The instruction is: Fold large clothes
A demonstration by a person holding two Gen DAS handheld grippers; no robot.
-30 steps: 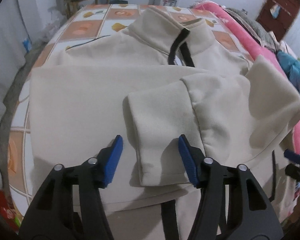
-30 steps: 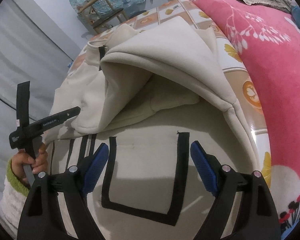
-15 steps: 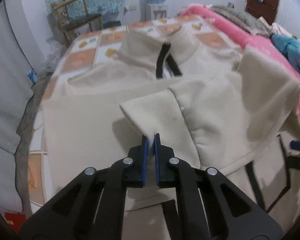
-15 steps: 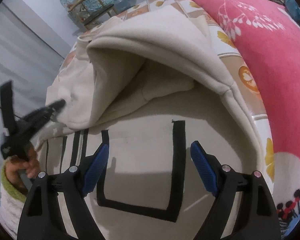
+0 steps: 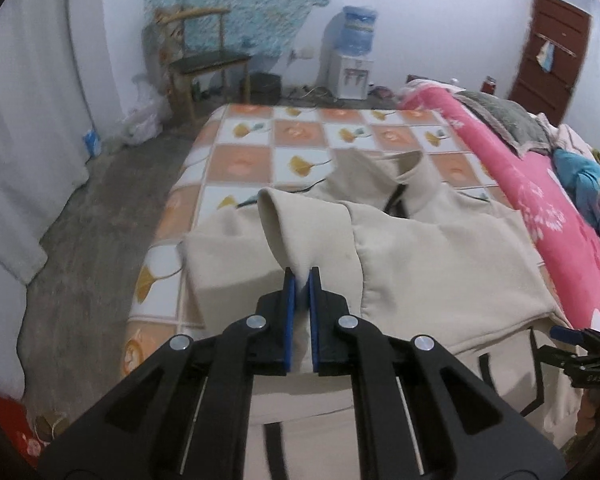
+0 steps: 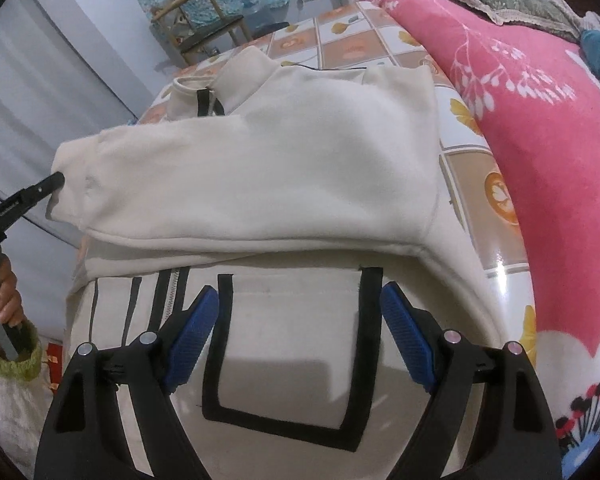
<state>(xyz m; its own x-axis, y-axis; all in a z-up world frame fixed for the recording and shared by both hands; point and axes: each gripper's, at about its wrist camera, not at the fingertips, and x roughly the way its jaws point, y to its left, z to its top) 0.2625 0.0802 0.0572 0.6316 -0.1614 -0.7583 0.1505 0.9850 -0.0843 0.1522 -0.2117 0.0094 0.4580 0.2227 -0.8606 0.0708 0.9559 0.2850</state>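
Cream fleece jacket [image 5: 440,264] lies front-up on a bed covered by an orange-and-white checked sheet [image 5: 260,160], collar toward the far end, black zip trim at the neck. Left gripper [image 5: 301,280]: blue pads pressed together on the cuff end of the sleeve [image 5: 284,232], fabric pinched between them and raised off the body of the garment, so the sleeve forms a lifted ridge running away from the jaws. Seen from the right wrist, the same sleeve [image 6: 260,176] stretches across the chest, left gripper's tip [image 6: 54,180] at its cuff, left hand [image 6: 4,300] on the handle below. Right gripper [image 6: 300,336]: jaws spread wide, holding nothing, hovering over the lower front of the jacket above a pocket outlined in black trim [image 6: 292,360]; whether the pads touch the cloth is hard to judge from this angle. Black stripes and a zipper [image 6: 172,292] run just left of the pocket. Pink floral blanket [image 6: 540,140] lies along the right side of the bed, beside the jacket. Background: wooden chair [image 5: 204,60], water dispenser [image 5: 352,60], brown door [image 5: 552,52].
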